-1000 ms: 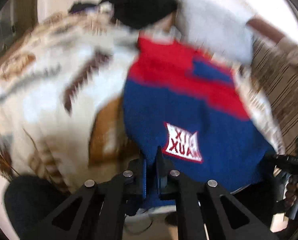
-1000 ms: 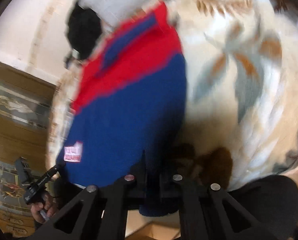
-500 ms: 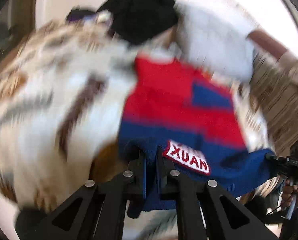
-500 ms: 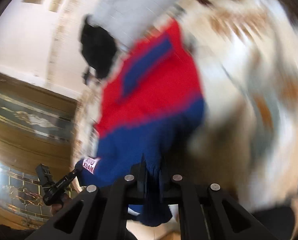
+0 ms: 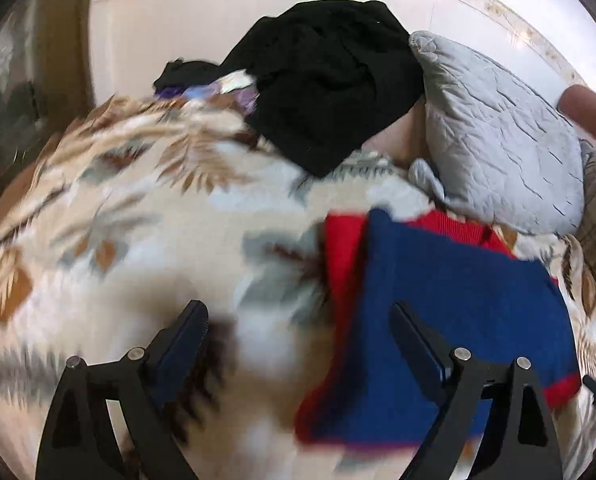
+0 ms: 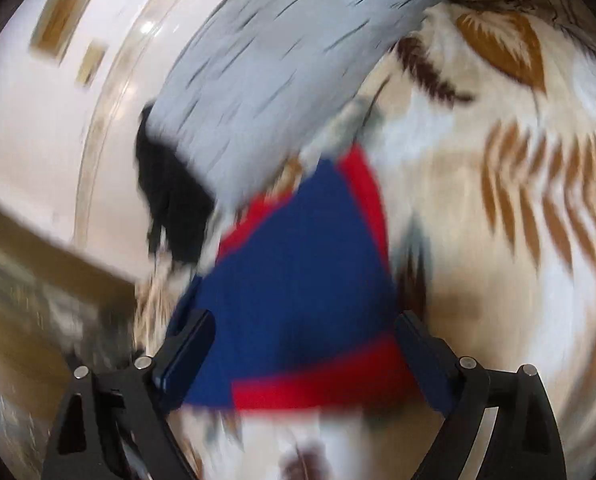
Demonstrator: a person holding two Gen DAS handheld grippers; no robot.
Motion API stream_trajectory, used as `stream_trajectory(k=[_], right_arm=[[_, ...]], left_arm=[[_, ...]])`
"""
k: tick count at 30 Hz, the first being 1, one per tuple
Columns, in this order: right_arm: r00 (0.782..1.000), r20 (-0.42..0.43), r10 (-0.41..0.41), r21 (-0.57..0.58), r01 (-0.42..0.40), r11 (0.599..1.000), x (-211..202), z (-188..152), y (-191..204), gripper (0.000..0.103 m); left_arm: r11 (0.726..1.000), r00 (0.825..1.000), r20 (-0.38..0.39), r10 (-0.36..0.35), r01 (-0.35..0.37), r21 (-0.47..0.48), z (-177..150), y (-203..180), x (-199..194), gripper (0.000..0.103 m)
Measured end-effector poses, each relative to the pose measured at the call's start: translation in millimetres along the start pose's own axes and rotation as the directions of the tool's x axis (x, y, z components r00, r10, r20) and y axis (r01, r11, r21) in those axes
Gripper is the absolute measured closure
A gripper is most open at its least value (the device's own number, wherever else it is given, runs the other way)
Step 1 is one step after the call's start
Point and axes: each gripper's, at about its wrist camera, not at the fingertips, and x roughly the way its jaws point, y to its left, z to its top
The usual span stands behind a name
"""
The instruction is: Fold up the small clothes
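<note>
a matt blue-and-red knit sweater [image 5: 450, 300] lies on a fluffy, soft-piled patterned blanket [image 5: 146, 208], beside a quilted grey cloth pillow [image 5: 498, 152] and a crumpled matt black garment [image 5: 330, 80].

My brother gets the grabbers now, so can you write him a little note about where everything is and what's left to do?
Left gripper: jaws wide, just opened, nothing between them but the leaf-print blanket; the sweater lies to its right.
Right gripper: jaws wide, just opened, over the sweater's near edge, not gripping it.
Red and blue sweater: flat on the blanket, blue half folded up over the red half.
Also there: black garment and grey pillow behind it.
Done: one fold, sweater released.
Left: probably another fold to make it smaller, then the black garment.
</note>
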Motion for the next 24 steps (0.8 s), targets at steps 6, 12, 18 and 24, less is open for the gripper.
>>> stream_trajectory(k=[6, 12, 18, 24], right_arm=[[0.997, -0.076, -0.004, 0.06, 0.009, 0.998, 31, -30, -6, 0.01], [0.995, 0.09, -0.045, 0.282, 0.018, 0.959, 43, -11, -23, 0.012], [0.995, 0.044, -0.084, 0.268, 0.069, 0.961, 43, 6, -12, 0.09], [0.989, 0.098, -0.107, 0.095, 0.097, 0.991, -38, -15, 26, 0.093]], left_arm=[[0.989, 0.986, -0.101, -0.131, 0.123, -0.082, -53, -5, -10, 0.011], [0.987, 0.982, -0.181, -0.049, 0.02, -0.157, -41, -15, 42, 0.022], [0.992, 0.982, -0.186, -0.033, 0.009, -0.128, -6, -33, 27, 0.089], [0.996, 0.99, -0.11, -0.088, 0.085, -0.037, -31, -38, -44, 0.09]])
